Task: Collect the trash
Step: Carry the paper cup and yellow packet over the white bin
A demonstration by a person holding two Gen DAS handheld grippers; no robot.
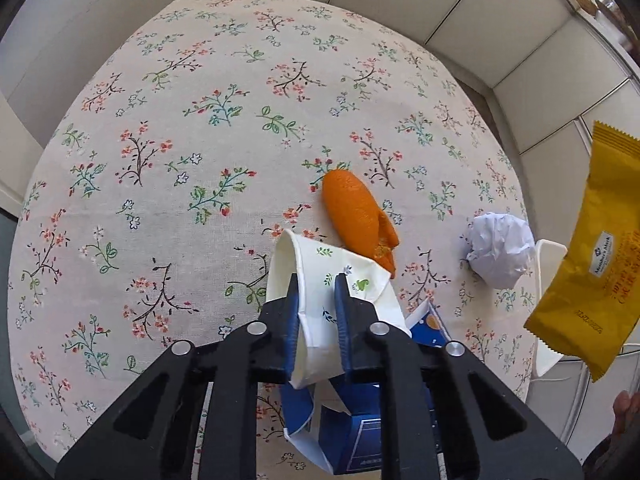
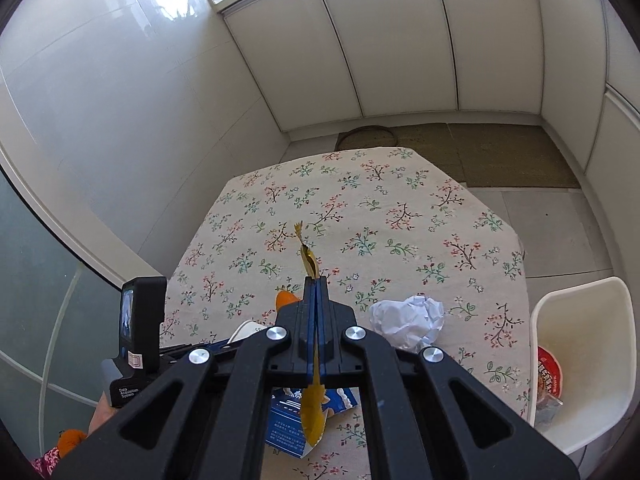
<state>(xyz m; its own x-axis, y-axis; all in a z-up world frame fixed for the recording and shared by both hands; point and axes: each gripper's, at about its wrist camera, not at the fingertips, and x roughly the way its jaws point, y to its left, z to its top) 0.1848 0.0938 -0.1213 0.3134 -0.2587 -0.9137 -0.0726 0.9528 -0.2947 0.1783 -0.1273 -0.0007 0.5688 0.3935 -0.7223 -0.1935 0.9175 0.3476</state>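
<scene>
The left gripper [image 1: 318,280] points steeply down at the flower-print surface [image 1: 180,140], and its jaws are clamped on the wall of a crushed white paper cup [image 1: 320,280] printed with small sprigs; one blue pad sits inside the cup's mouth and the other presses on its outer side. Just beyond the jaws, touching the cup's far edge, lies a piece of orange peel [image 1: 356,216]. To the right of the jaws and a little further off sits a crumpled ball of white paper [image 1: 500,252]. Under the jaws, partly hidden by the cup, lies a torn blue carton [image 1: 360,432].

The right gripper [image 2: 316,280] has its jaws pressed together on a yellow snack wrapper [image 2: 310,262], seen edge-on: one end sticks out past the fingertips and the rest hangs down behind them. In the left wrist view the same wrapper hangs in the air well to the right of the cup, clear of the surface. To the right of the right jaws, past the edge of the surface, stands a white bin [image 2: 592,320] with a red-lidded container [image 2: 550,372] inside it.
</scene>
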